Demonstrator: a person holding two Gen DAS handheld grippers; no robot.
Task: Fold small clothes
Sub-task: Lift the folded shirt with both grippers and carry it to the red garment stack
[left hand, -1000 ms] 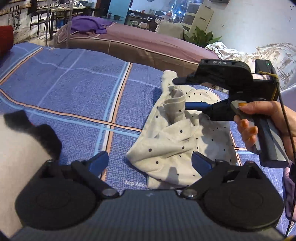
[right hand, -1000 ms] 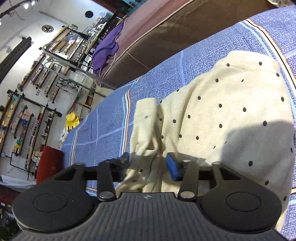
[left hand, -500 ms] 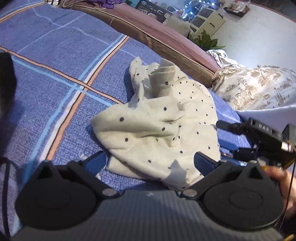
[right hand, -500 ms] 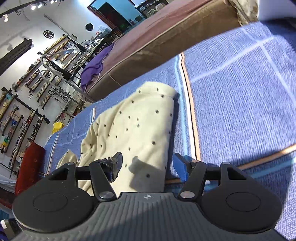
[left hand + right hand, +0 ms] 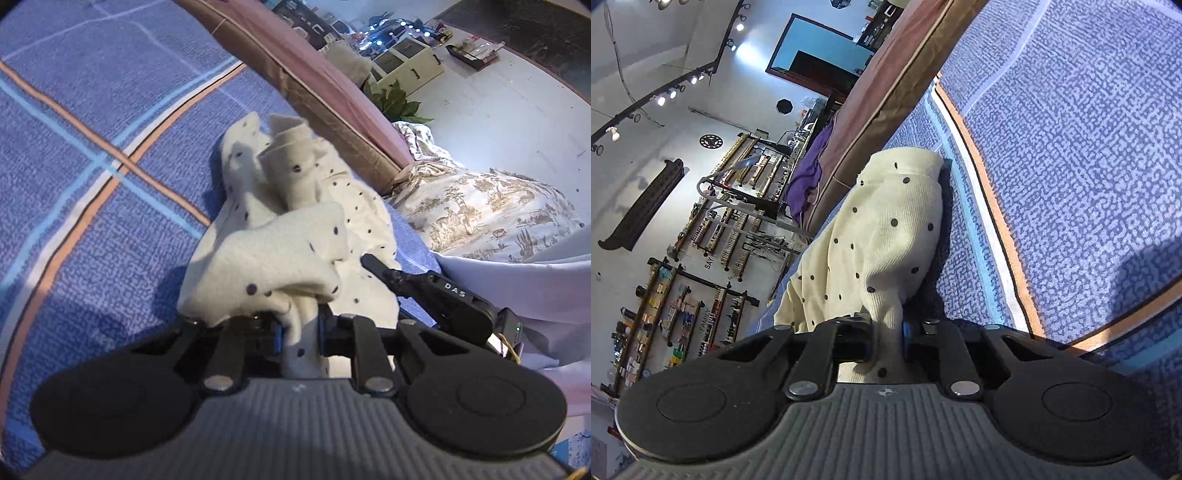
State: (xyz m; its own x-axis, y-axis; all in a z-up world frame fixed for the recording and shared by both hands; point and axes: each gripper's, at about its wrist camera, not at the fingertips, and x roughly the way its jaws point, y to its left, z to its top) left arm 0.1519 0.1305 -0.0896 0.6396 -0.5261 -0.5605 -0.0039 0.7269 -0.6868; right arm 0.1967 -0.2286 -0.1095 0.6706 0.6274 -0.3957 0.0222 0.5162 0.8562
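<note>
A small cream garment with black dots [image 5: 295,236] lies crumpled on the blue plaid bed cover [image 5: 92,184]. My left gripper [image 5: 298,334] is shut on its near edge, the cloth bunched between the blue pads. My right gripper [image 5: 888,338] is shut on another edge of the same garment [image 5: 871,236], which rises ahead of it. The right gripper's black body [image 5: 443,299] shows at the right of the left wrist view, close beside the garment.
A brown mattress edge [image 5: 325,96] runs behind the garment. A floral printed quilt [image 5: 491,218] lies at the right. A purple cloth [image 5: 809,177] sits on the far mattress. Shelves and racks [image 5: 701,258] line the wall.
Both grippers went from open to shut on the garment's edges. The left gripper moved forward onto the near edge; the right gripper came in close beside it.
</note>
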